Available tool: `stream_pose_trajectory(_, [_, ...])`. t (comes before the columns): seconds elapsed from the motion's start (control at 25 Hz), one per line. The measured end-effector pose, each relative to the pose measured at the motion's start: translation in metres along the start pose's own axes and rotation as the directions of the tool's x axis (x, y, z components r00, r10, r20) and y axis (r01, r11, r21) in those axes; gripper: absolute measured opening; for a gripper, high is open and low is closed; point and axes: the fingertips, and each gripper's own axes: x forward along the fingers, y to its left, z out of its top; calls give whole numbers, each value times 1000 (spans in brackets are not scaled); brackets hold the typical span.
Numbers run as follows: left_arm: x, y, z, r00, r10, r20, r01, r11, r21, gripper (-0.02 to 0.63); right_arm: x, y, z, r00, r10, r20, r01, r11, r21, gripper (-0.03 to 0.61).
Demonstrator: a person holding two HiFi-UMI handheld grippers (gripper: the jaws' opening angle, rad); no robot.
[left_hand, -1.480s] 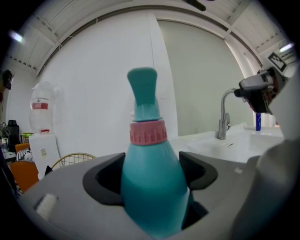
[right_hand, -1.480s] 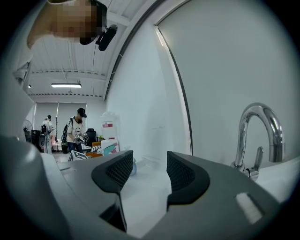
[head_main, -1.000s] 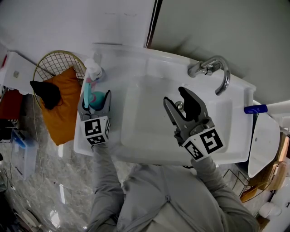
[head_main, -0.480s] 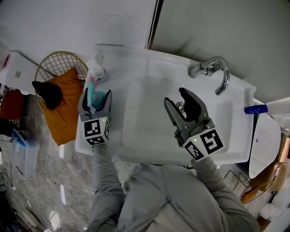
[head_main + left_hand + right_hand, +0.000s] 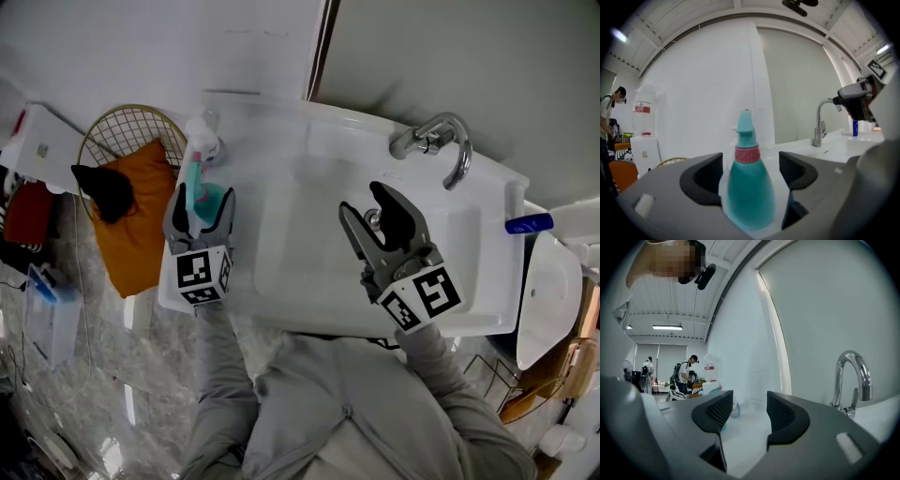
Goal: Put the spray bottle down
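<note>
- Spray bottle [image 5: 193, 180] is upright at the left ledge of the sink [image 5: 300, 258], between the left gripper's [image 5: 199, 200] jaws.
- Only the left gripper view shows slim gaps either side: jaws apart, not clamping.
- Right gripper [image 5: 366, 202] is over the basin, jaws wide, empty.

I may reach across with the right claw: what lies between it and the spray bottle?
In the head view, the bare white sink basin lies beyond the right claw, then one jaw of the left claw beside the spray bottle.
</note>
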Motion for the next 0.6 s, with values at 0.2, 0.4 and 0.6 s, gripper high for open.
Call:
stream_pose_trajectory(0.2, [-10,-6,4,1000,-1,2,1,1000,-3,405,-8,2,3,1000,-4,10,4,1000,6,224])
stream_pose_trajectory(0.4, [-25,-14,10,1000,-11,12,11,1000,8,405,-15,12,6,1000,4,22,-4,1000,11,224])
stream_pose_trajectory(0.6, [-43,-12,16,1000,-1,25,1,1000,11,405,-21,23,10,999,15,39,-16,1000,9,224])
